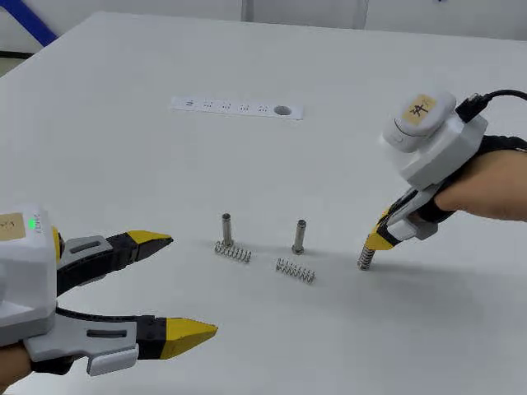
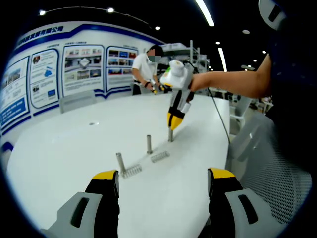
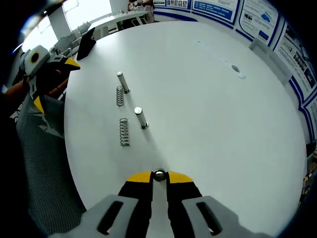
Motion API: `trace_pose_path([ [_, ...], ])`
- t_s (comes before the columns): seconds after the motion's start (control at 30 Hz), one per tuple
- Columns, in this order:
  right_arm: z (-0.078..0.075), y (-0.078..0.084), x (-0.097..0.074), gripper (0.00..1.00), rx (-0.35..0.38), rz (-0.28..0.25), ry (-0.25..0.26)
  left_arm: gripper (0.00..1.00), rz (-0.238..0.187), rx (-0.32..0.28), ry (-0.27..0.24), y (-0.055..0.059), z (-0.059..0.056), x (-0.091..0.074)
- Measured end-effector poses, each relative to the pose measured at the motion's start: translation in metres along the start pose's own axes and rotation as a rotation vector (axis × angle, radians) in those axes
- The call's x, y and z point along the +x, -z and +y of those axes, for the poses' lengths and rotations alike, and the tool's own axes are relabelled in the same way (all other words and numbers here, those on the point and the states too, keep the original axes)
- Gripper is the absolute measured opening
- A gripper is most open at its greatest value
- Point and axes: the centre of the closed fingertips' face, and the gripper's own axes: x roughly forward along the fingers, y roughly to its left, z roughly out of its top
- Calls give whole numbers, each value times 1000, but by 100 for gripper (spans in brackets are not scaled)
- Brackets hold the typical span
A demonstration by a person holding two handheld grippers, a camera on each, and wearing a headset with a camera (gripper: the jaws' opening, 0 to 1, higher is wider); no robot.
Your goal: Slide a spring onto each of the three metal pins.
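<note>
Two bare metal pins (image 1: 226, 229) (image 1: 300, 236) stand upright mid-table, each with a loose spring (image 1: 233, 252) (image 1: 296, 270) lying beside it. Further right, a third spring (image 1: 366, 258) stands upright on the table under my right gripper (image 1: 376, 242), which is shut on its top. A round metal pin head (image 3: 159, 174) shows between the right gripper's closed tips (image 3: 159, 177). My left gripper (image 1: 181, 285) hovers open and holds nothing at the near left, short of the pins (image 2: 120, 162) (image 2: 149, 144). It also appears at the table's rim as the left gripper (image 3: 54, 84).
A white power strip (image 1: 237, 107) lies further back on the white table (image 1: 123, 148). A mesh chair (image 2: 267, 163) stands at the table's near edge. A person (image 2: 143, 72) works at another bench in the background.
</note>
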Motion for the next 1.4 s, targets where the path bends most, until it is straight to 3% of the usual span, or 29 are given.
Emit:
trace_pose_path([
  [0.6,3,-5,-7,14,-52,-39,26,74,-2,7,4,-2,-1,0],
  [0.93,14,-22,-20,15,-88,-100,51,74,-6,11,6,-3,-3,0],
  [1.4,46,-31,7,15,-135,-107,-12,74,-8,12,5,-4,-4,0],
])
